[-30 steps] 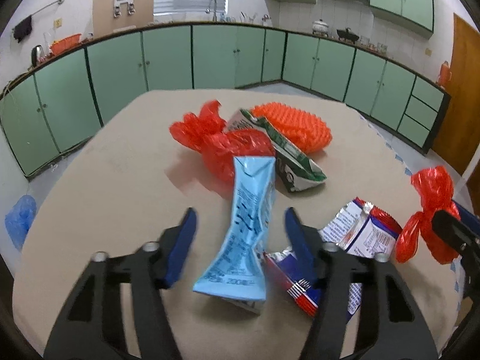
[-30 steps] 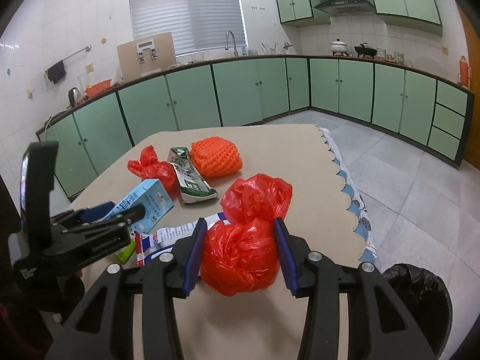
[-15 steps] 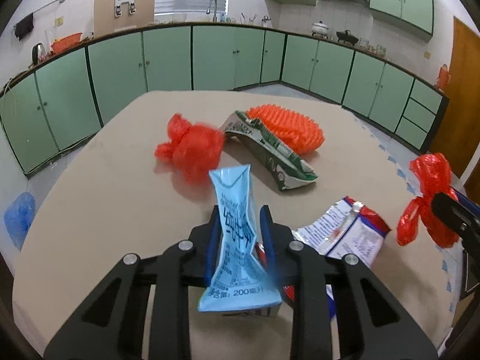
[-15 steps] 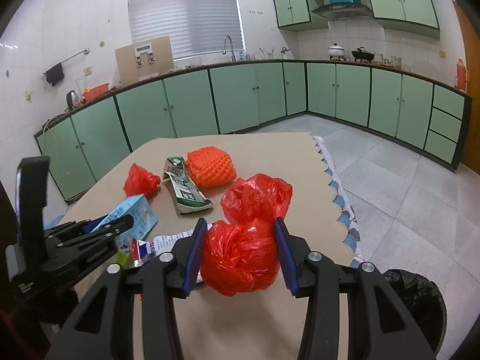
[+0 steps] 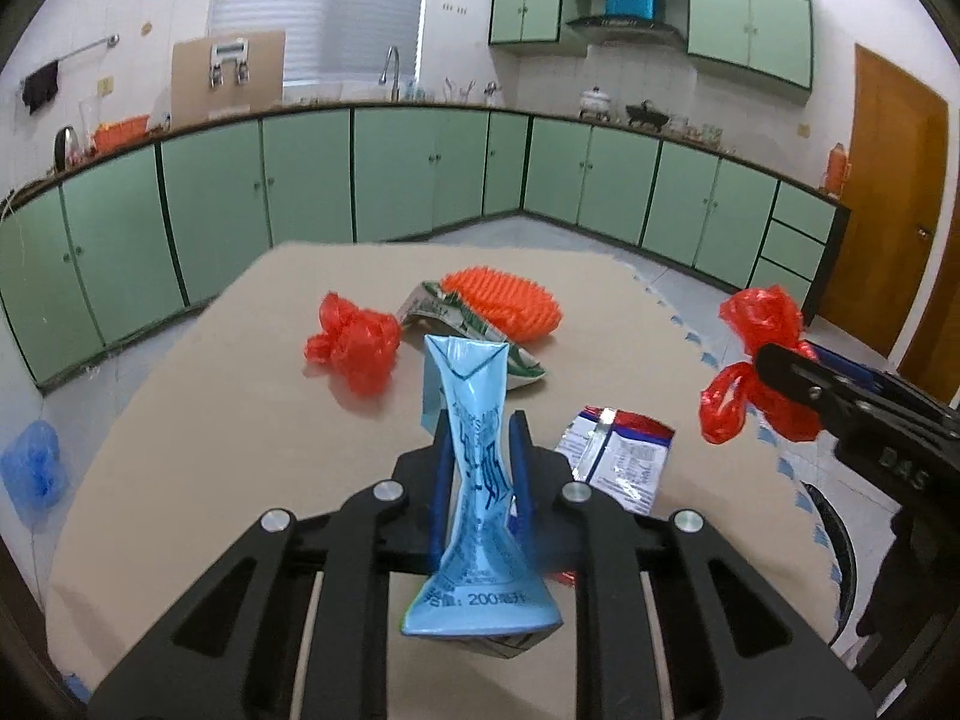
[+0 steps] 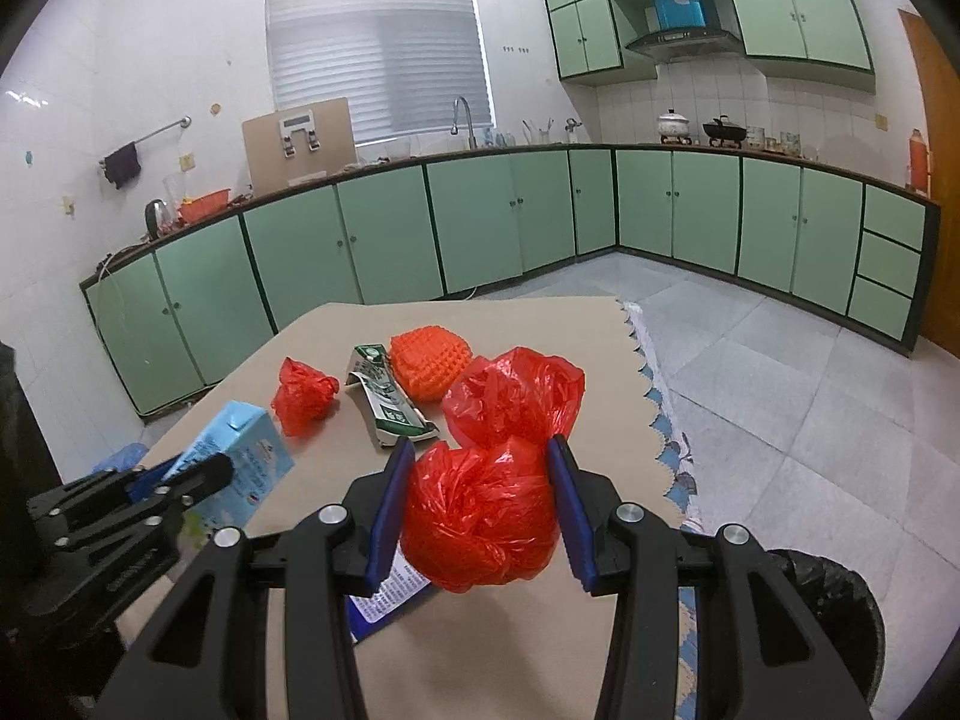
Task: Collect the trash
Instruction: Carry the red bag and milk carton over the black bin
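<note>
My left gripper (image 5: 480,456) is shut on a crushed light-blue carton (image 5: 477,498) and holds it above the table; the carton also shows in the right wrist view (image 6: 240,468). My right gripper (image 6: 480,492) is shut on a crumpled red plastic bag (image 6: 486,516), held above the table's right side; it shows in the left wrist view too (image 5: 756,372). On the table lie a small red bag (image 5: 354,345), a green-white flattened carton (image 5: 474,330), an orange foam net (image 5: 504,303) and a red-white-blue wrapper (image 5: 618,462).
The beige table (image 5: 210,420) has a scalloped right edge. A black-lined trash bin (image 6: 822,612) stands on the floor to the right of it. A blue bag (image 5: 33,474) lies on the floor at left. Green cabinets line the walls.
My left gripper closed on the blue carton and lifted it off the table. My right gripper rose a little with the red bag still in it.
</note>
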{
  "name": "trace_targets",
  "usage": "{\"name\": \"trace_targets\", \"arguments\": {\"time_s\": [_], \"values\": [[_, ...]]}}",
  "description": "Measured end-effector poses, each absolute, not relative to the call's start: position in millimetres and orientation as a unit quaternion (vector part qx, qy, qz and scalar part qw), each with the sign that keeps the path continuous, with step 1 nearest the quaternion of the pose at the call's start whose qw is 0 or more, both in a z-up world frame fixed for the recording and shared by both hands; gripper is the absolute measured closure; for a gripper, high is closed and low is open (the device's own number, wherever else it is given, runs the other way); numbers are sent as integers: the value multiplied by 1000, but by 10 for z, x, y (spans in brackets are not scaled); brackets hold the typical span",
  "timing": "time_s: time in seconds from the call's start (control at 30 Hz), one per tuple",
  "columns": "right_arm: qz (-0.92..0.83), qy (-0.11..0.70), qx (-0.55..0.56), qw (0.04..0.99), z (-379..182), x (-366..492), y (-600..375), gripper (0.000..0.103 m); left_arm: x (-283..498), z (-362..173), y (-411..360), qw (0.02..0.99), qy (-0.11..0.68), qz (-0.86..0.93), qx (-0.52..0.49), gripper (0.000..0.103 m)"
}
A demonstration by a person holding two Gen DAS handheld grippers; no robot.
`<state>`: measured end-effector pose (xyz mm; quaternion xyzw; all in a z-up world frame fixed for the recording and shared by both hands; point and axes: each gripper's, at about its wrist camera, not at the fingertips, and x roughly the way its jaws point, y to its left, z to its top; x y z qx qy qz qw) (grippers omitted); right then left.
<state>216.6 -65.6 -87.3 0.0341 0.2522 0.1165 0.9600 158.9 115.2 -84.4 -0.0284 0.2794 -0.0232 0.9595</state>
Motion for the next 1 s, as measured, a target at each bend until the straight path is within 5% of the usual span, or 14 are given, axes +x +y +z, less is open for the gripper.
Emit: {"name": "trace_targets", "arguments": {"time_s": [1.0], "values": [[15, 221, 56, 973, -671, 1539, -1637, 58, 1448, -646, -19, 955, 244, -167, -8, 91]]}}
